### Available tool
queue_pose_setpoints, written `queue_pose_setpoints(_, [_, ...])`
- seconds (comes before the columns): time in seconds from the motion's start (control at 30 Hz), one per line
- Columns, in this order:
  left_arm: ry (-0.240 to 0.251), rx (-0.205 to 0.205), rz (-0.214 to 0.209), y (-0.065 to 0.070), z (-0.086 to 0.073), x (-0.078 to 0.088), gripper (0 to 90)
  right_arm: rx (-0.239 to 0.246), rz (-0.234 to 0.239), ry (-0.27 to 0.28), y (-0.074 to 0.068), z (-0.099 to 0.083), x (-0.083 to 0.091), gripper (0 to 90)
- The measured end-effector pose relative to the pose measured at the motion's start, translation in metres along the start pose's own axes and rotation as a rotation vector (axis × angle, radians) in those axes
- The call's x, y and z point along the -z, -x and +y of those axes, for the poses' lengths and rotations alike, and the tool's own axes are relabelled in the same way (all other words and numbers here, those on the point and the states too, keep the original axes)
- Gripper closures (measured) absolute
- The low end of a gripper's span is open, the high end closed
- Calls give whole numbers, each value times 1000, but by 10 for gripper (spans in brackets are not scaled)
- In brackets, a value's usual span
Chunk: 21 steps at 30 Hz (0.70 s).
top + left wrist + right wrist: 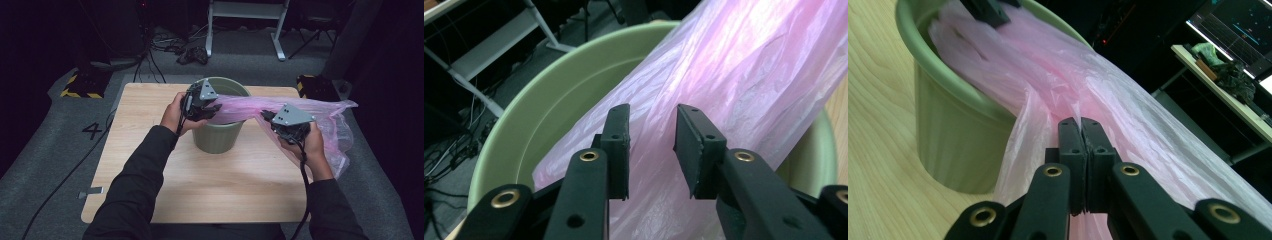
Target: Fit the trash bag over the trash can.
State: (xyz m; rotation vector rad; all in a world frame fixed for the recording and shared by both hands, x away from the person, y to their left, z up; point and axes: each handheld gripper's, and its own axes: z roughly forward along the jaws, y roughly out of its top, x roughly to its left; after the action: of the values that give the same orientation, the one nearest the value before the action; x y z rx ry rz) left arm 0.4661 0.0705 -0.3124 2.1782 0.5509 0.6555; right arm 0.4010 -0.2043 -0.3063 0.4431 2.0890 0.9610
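On the light wooden table (200, 190) a green bin (218, 137) is stood near the far edge, at the middle. At the left, the left gripper (212, 106) is held at the bin's near-left rim, pointed toward the right. In the left gripper view its jaws are seen parted, with a gap between the two pads; the pink bag (744, 75) is seen through that gap and behind it, lying across the bin's (549, 105) open mouth, and the pads are not pressed on it. Whether the film is touched by either pad cannot be told.

The bag (300, 112) is stretched from inside the bin, over its right rim, out past the right edge of the table, where its loose end is draped downward.

At the right, the right gripper (265, 116) is held just beside the bin, over the table. In the right gripper view its jaws are seen clenched on a gathered fold of the bag (1128, 100), with the film pinched between the pads. The bin (958, 135) is seen at the left of that view, with the bag spilled over its rim.
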Motion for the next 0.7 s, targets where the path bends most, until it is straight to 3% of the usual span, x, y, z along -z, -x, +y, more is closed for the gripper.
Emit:
queue_pose_setpoints(0.23, [-20, -24, -18, 0, 4, -1, 681, -7, 16, 32, -4, 14, -7, 893])
queue_pose_setpoints(0.43, [-13, -47, -34, 2, 6, 3, 620, 14, 36, 18, -10, 29, -19, 893])
queue_pose_setpoints(0.53, [18, -50, -73, 5, 6, 7, 600, 15, 40, 8, -12, 34, -26, 892])
queue_pose_setpoints(0.7, [46, -84, -130, 12, 7, 11, 459, 20, 55, 3, -15, 38, -32, 891])
